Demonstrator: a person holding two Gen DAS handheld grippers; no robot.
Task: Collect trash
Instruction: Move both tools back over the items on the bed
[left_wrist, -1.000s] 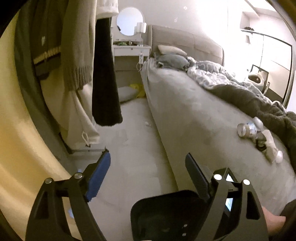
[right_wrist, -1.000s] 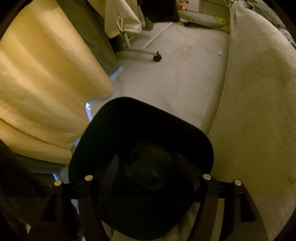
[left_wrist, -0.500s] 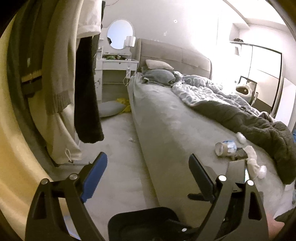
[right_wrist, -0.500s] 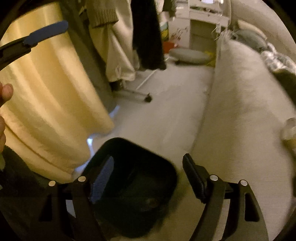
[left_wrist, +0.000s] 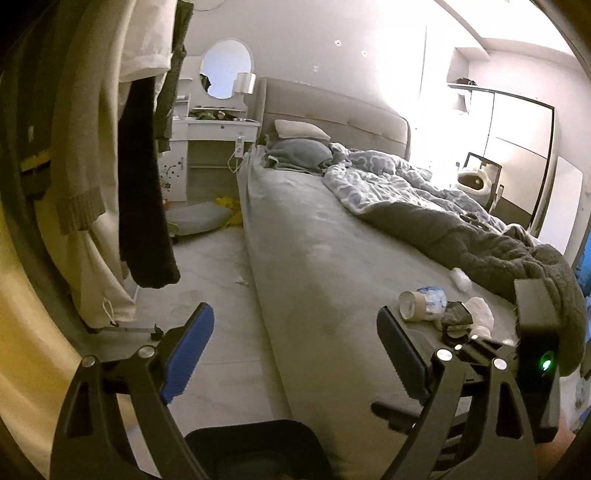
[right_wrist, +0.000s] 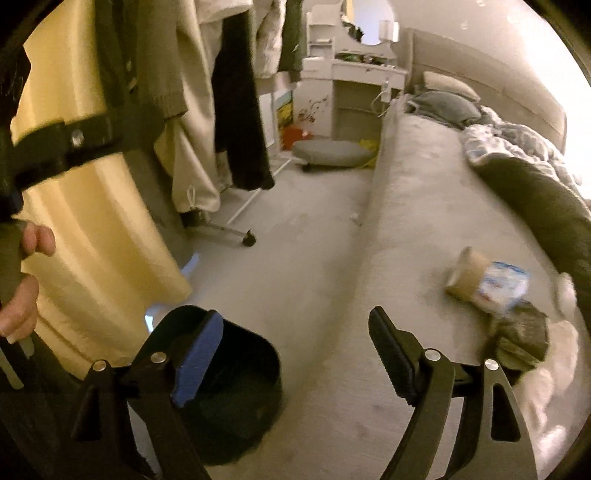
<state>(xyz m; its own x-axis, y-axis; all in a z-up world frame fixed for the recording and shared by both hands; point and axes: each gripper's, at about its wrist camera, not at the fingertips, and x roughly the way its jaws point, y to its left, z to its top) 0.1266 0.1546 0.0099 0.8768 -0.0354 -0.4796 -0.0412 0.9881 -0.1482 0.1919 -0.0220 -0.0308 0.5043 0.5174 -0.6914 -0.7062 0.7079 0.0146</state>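
Both the left gripper (left_wrist: 293, 334) and right gripper (right_wrist: 295, 332) are wide open, empty; the right jaws have just been opening. The cup (right_wrist: 487, 280) at right on the bed (right_wrist: 406, 221) may roll away if pushed.

bare floor strip (right_wrist: 295, 258) between bed (right_wrist: 424, 221) and hanging clothes (right_wrist: 240, 110), black bin (right_wrist: 240, 387) below.

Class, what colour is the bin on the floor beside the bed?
Black bin, clearest in the right wrist view.

bin (left_wrist: 255, 448) cut off, cup (right_wrist: 487, 282) label blurred
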